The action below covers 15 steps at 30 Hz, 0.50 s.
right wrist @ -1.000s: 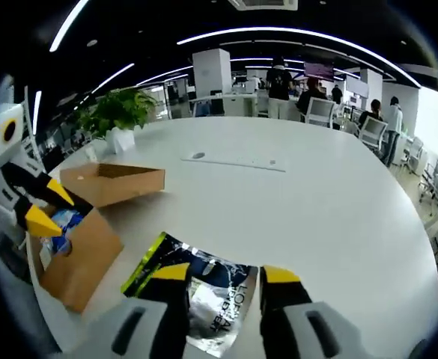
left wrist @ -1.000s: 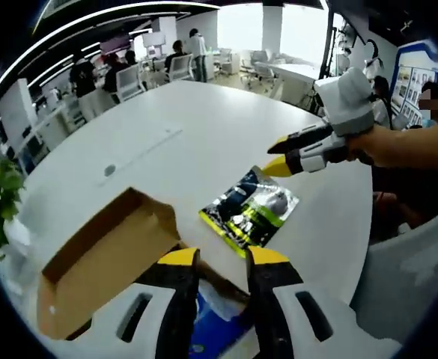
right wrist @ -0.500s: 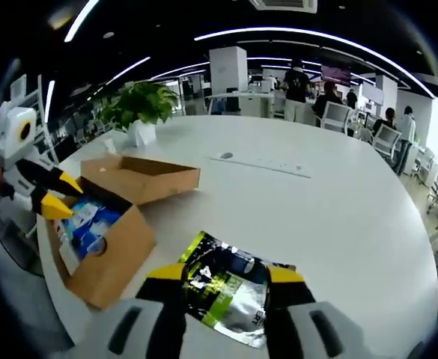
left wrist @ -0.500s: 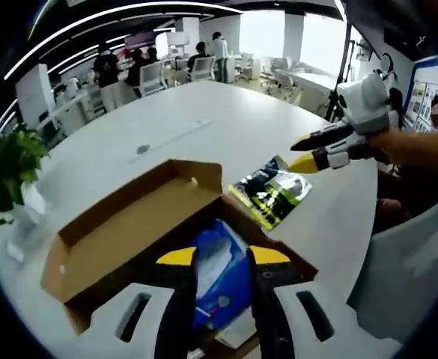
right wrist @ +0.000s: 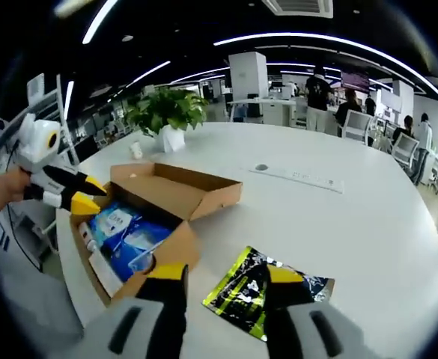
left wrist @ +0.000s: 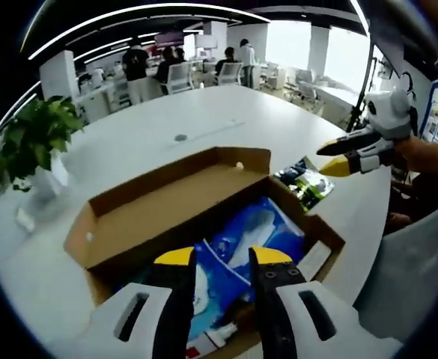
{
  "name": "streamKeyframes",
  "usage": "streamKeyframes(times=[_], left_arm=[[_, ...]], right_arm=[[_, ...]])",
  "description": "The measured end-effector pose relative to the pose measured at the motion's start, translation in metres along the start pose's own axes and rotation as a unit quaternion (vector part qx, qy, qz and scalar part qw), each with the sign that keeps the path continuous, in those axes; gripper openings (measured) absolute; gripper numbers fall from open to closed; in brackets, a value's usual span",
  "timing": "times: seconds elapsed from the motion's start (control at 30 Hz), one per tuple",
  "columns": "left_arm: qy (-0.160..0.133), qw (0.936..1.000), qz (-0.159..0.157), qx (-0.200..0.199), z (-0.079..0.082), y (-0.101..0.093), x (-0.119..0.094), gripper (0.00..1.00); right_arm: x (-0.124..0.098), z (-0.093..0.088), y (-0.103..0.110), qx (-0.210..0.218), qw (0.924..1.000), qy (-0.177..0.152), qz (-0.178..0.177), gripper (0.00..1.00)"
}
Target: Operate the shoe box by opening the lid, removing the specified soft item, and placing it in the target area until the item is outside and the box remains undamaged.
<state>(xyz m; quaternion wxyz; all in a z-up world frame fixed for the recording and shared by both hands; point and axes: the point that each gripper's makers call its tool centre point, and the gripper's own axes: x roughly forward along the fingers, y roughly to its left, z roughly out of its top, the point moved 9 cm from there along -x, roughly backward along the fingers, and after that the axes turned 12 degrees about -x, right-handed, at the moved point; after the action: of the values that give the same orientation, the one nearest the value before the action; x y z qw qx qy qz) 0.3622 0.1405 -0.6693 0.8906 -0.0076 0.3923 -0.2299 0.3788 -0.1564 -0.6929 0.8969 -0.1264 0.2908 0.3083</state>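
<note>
Brown cardboard shoe box [left wrist: 166,217] [right wrist: 155,206] is seen lying open on the round white tabletop [left wrist: 226,120] [right wrist: 368,224], its lid folded back flat. Blue plastic packets [left wrist: 241,243] [right wrist: 125,235] are seen inside the box. A black, green and silver foil pouch [left wrist: 302,182] [right wrist: 267,288] lies flat on the tabletop just beside the box. The left tool [left wrist: 222,259] [right wrist: 84,196] is held above the box with its yellow-tipped jaws slightly parted and nothing gripped. The right tool [right wrist: 226,274] [left wrist: 337,158] is held above the pouch, jaws apart and empty. A green potted plant [left wrist: 31,146] [right wrist: 166,116] stands near the tabletop's edge.
</note>
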Motion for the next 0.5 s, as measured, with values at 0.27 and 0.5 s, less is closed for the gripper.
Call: streamKeyframes(times=[0.27,0.5], left_arm=[[-0.007,0.9994,0.024,-0.023,-0.012,0.023,-0.014,0.29],[-0.012,0.9983,0.042,-0.039,-0.024,0.039,-0.026,0.3]], right_arm=[[0.007,0.013,0.021,-0.01,0.9995,-0.007,0.029,0.37],[0.017,0.024,0.038,-0.017,0.9985,-0.012,0.052,0.37]])
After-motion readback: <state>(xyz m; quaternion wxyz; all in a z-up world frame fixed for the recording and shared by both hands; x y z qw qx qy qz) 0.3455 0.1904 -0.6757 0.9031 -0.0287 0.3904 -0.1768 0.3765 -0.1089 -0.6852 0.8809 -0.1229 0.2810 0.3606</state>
